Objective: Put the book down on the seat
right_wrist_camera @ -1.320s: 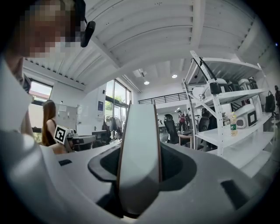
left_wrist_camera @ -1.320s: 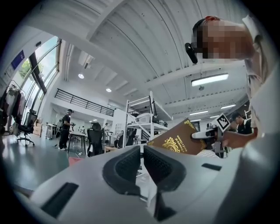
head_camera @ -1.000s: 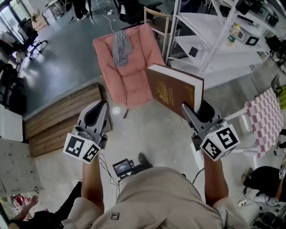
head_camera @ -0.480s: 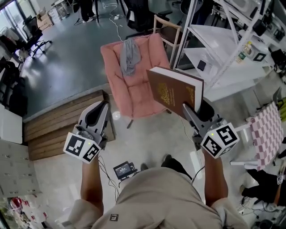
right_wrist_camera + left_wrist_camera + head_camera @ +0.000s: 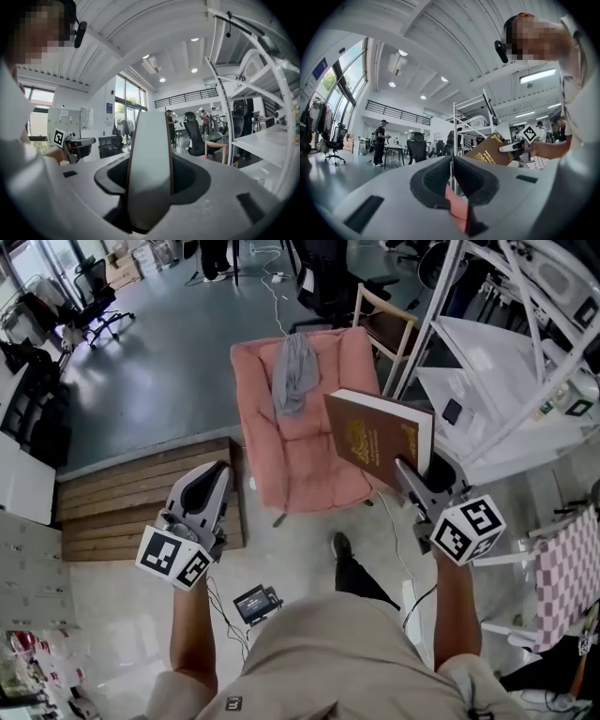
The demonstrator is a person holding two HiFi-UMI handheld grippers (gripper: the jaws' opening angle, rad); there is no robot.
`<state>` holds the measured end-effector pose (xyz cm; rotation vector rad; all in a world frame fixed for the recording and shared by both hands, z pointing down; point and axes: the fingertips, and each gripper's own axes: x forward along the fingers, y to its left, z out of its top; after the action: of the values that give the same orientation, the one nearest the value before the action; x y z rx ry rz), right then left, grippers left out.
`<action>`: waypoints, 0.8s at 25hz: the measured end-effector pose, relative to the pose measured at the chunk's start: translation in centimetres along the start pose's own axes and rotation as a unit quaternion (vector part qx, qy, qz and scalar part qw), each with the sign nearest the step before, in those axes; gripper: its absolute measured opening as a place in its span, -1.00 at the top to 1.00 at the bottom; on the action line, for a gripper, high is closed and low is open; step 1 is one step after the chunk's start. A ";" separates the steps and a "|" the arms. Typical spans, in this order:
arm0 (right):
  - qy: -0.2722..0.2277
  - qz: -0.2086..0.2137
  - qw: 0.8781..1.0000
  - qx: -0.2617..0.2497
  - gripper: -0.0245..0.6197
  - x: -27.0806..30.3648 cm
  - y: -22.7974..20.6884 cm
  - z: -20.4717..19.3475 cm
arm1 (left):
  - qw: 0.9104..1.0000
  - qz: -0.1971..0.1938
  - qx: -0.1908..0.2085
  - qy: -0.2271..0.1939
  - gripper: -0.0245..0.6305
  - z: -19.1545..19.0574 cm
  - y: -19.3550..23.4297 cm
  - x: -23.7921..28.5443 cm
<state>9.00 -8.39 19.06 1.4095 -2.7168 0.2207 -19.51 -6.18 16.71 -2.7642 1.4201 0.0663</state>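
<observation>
Because the right tool [image 5: 415, 474] clamps the upright book [image 5: 370, 442] by one edge, aloft near the armchair [image 5: 253, 399], it could twist loose short of the seat [image 5: 305, 474]; the left tool [image 5: 211, 482] is closed, empty.

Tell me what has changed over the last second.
The person has stepped toward the pink armchair, now nearer in the head view. Nothing was grasped or released. The right gripper stays shut on the brown book, held in the air, not yet on the seat; the left gripper stays shut and empty; the grey cloth still hangs on the chair back.
</observation>
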 end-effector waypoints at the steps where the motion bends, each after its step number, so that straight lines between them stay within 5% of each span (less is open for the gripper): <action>1: 0.004 0.007 1.000 0.002 0.26 1.2 -1.2 -0.4 | 1.000 0.008 -0.003 0.000 0.85 -0.5 0.7 1.2; 20: 0.135 0.014 0.990 0.049 0.26 20.0 -18.1 -13.5 | 0.994 0.040 -0.052 0.083 0.85 -14.4 11.0 16.9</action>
<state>12.19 -32.67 36.65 1.2603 -2.5347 0.5130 -18.29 -26.97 30.06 -2.8540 1.6108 -0.0933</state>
